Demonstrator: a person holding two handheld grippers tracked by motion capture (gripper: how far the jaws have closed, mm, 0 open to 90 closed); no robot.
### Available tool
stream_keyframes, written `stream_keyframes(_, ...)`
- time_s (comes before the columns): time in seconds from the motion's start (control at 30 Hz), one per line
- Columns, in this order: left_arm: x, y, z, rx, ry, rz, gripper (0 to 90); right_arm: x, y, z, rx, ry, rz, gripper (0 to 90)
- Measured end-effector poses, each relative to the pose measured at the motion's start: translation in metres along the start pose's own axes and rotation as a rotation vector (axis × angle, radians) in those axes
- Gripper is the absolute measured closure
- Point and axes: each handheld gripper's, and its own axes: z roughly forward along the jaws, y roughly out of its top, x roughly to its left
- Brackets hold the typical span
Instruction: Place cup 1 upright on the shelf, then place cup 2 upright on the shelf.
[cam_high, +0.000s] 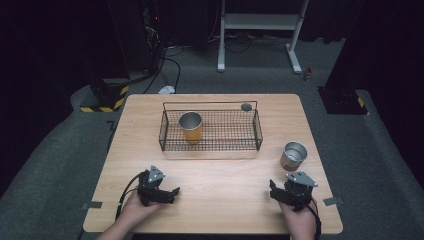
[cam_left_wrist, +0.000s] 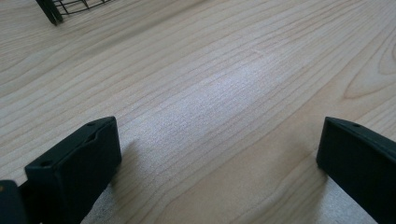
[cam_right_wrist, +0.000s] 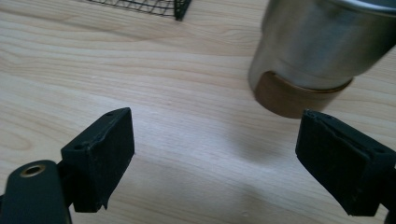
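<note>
**Steel cup awaiting pickup near right edge**

My left gripper (cam_high: 167, 192) rests wide and empty near the table's (cam_high: 215, 200) front-left corner. The wire basket (cam_high: 210, 131) at the back holds one cup (cam_high: 191, 126). My right gripper (cam_high: 278, 192), jaws wide, sits just before the steel cup (cam_high: 293, 156). I judge it should centre on the cup, approach level, then close gently.

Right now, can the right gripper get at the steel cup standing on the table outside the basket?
Probably yes. The right gripper is open, and the steel cup stands upright just ahead of it on bare table, apart from the wire basket, with nothing between them.
</note>
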Motion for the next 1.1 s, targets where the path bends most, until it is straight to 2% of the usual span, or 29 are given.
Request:
stream_keyframes(0.1, 0.000, 0.000, 0.000, 0.000, -0.001, -0.001, 0.1, -0.005, 0.001, -0.002, 0.004, 0.001, 0.008, 11.8)
stream_keyframes(0.37, 0.000, 0.000, 0.000, -0.003, 0.000, -0.002, 0.1, -0.009, 0.000, -0.002, -0.012, -0.055, 0.000, 9.4)
stream_keyframes(0.6, 0.000, 0.000, 0.000, -0.003, -0.001, -0.007, 0.1, -0.017, 0.007, 0.008, -0.014, -0.081, 0.065, 9.2)
stream_keyframes(0.9, 0.000, 0.000, 0.000, -0.003, -0.001, -0.003, 0.1, -0.023, 0.014, 0.019, -0.015, -0.091, 0.081, 9.2)
stream_keyframes(1.1, 0.000, 0.000, 0.000, -0.003, -0.002, -0.007, 0.1, -0.035, 0.024, 0.028, -0.032, -0.100, 0.134, 9.2)
